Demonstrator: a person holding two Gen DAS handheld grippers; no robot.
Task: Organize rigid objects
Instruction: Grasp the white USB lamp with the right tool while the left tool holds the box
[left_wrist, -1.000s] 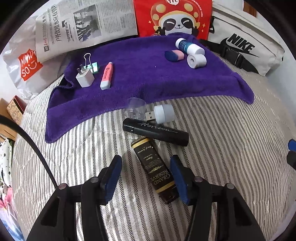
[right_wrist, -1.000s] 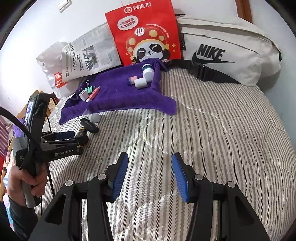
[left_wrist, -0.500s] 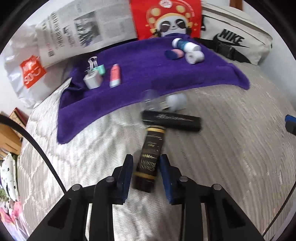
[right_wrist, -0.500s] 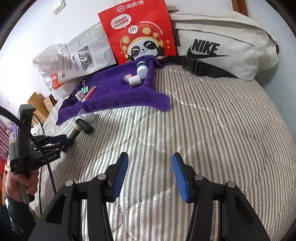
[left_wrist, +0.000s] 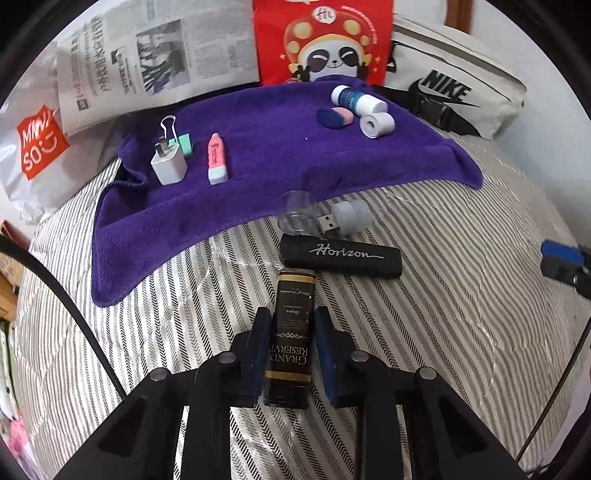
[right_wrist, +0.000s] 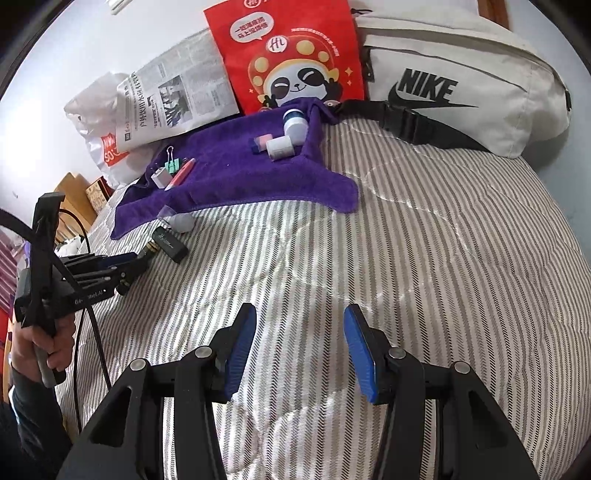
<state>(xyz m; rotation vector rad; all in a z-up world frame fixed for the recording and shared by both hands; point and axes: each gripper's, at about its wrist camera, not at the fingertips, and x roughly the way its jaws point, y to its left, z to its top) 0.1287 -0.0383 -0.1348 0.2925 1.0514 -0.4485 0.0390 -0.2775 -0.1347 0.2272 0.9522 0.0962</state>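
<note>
The left gripper (left_wrist: 291, 336) had just been closing, and its blue pads now pressed both sides of the black "Grand Reserve" tube (left_wrist: 291, 332), which lay lengthwise on the striped quilt (left_wrist: 461, 332) with its gold-banded end toward the camera. Just beyond the tube's far end lay a black "Horizon" case (left_wrist: 341, 257), crosswise; past that, a clear cap (left_wrist: 297, 216) and a white USB plug (left_wrist: 345, 218) at the near edge of the purple towel (left_wrist: 277, 155). On the towel sat a white charger (left_wrist: 168, 165), a binder clip (left_wrist: 177, 136) and a pink highlighter (left_wrist: 217, 159) at left — white rolls (left_wrist: 376, 124) at far right. The right gripper (right_wrist: 299, 350) hovered over bare quilt, its jaws partly apart and holding nothing.
</note>
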